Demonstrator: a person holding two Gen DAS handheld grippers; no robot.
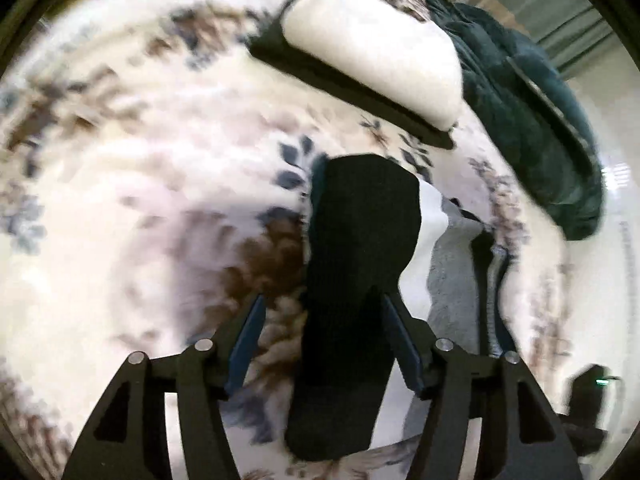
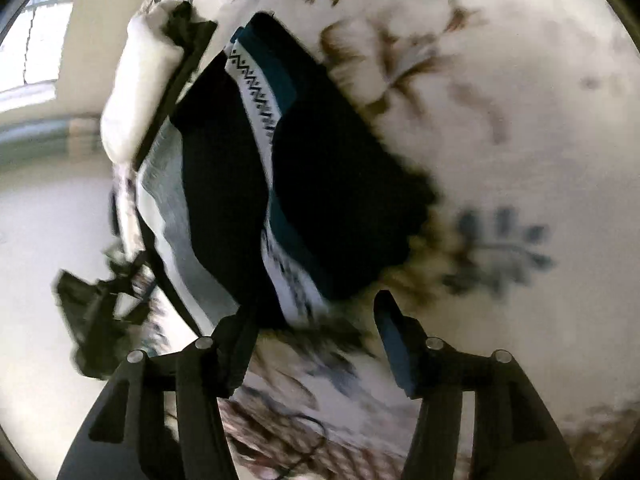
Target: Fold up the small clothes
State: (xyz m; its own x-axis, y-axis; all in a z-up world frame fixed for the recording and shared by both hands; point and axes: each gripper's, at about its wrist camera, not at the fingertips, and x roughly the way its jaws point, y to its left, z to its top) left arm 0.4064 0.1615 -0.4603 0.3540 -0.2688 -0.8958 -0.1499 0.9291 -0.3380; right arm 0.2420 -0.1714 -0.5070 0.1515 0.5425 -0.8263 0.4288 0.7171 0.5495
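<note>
Dark folded clothes (image 2: 320,184) on floral bedspread (image 2: 500,100)

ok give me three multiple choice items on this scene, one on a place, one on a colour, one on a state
1. Where is the black sock in the left wrist view?
A. between the left gripper's fingers
B. on the white roll
C. on the floor

2. What colour is the rolled item far up the bed?
A. red
B. white
C. yellow

3. How does the right gripper stand?
A. shut on a sock
B. shut on nothing
C. open, holding nothing

Answers:
1 A, the sock lies lengthwise between the spread fingers.
2 B, the roll shows plain white.
3 C, its fingers stand apart with only the floral blanket between them.
</note>
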